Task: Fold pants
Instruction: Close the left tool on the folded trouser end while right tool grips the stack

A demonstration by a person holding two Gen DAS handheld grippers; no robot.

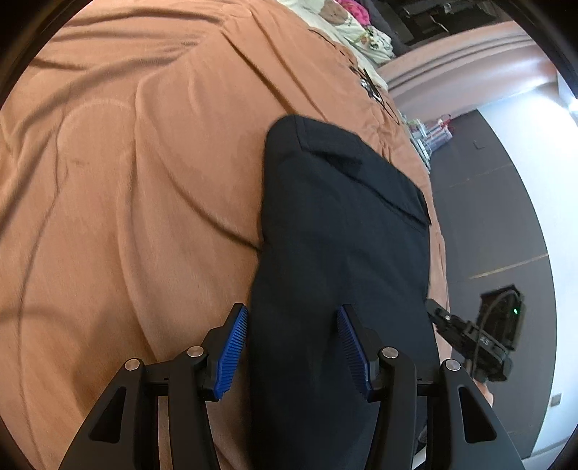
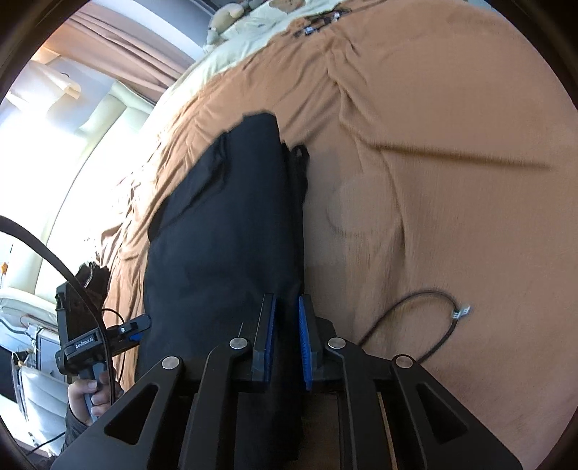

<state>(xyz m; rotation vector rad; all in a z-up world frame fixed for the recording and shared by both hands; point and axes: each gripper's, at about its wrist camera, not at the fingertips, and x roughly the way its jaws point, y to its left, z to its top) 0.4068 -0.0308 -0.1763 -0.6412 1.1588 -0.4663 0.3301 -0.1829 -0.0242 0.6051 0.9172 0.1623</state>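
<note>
Black pants (image 1: pixel 336 224) lie lengthwise in a narrow folded strip on an orange-brown blanket (image 1: pixel 126 180). My left gripper (image 1: pixel 292 311) is open over the near end. Its left blue pad (image 1: pixel 233 347) stands at the strip's left edge and the right pad (image 1: pixel 352 350) is above the cloth. In the right wrist view the pants (image 2: pixel 224 224) run up the middle. My right gripper (image 2: pixel 287 300) has its pads nearly together, shut on the strip's right edge. A hand (image 2: pixel 88 394) holds the left gripper (image 2: pixel 137 325) at the strip's other side.
A dark cable (image 2: pixel 426 300) with a small plug (image 2: pixel 462 311) loops on the blanket right of my right gripper. Cream bedding (image 1: pixel 346 29) and small dark items (image 1: pixel 368 85) lie at the far end. The bed's edge drops to dark floor (image 1: pixel 487 217).
</note>
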